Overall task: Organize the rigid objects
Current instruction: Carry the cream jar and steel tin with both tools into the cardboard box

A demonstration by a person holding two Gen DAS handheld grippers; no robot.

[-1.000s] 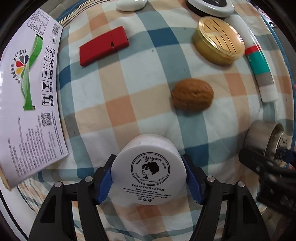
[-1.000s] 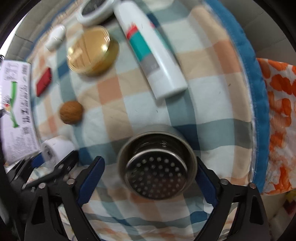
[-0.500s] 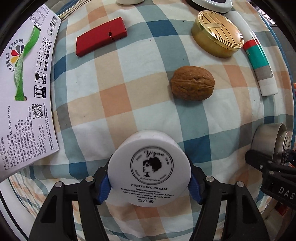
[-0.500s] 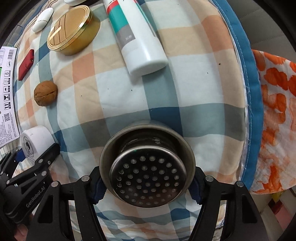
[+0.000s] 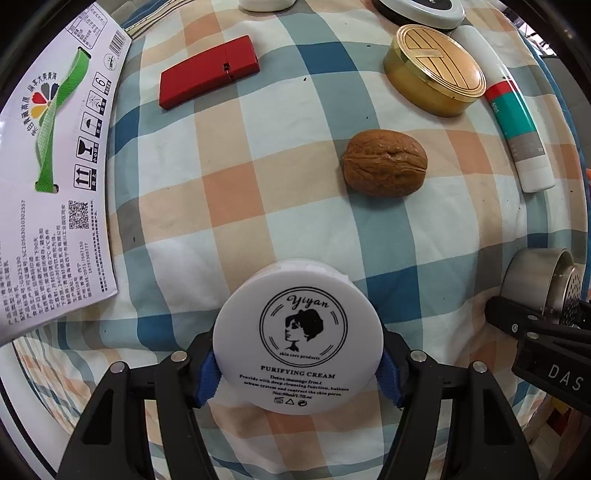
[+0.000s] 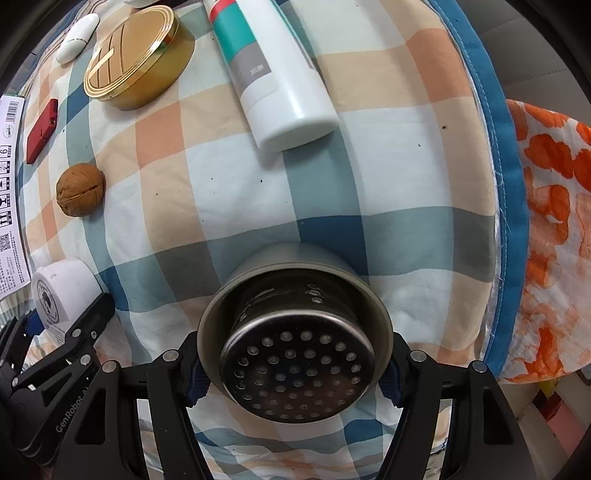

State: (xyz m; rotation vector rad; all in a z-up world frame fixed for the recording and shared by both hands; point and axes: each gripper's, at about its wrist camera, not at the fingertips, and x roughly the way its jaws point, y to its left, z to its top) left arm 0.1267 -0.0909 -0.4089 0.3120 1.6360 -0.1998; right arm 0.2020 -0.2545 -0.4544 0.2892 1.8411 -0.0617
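My left gripper (image 5: pixel 297 363) is shut on a white cream jar (image 5: pixel 297 332), lid toward the camera, just above the checked cloth (image 5: pixel 258 166). My right gripper (image 6: pixel 293 365) is shut on a steel strainer cup (image 6: pixel 295 332) with a perforated bottom. The jar also shows in the right wrist view (image 6: pixel 61 288), and the cup in the left wrist view (image 5: pixel 543 280). A walnut (image 5: pixel 384 162), a gold tin (image 5: pixel 436 70), a red flat case (image 5: pixel 208 70) and a white-teal bottle (image 5: pixel 517 122) lie on the cloth ahead.
A white printed cardboard box (image 5: pixel 48 166) lies along the left. A white oval object (image 6: pixel 77 33) and a round white-black device (image 5: pixel 417 9) sit at the far edge. An orange-patterned cloth (image 6: pixel 554 221) lies beyond the blue hem on the right.
My right gripper has closed on the strainer cup and tilted it up. My left gripper still holds the jar and has moved slightly forward, with the jar raised a little.
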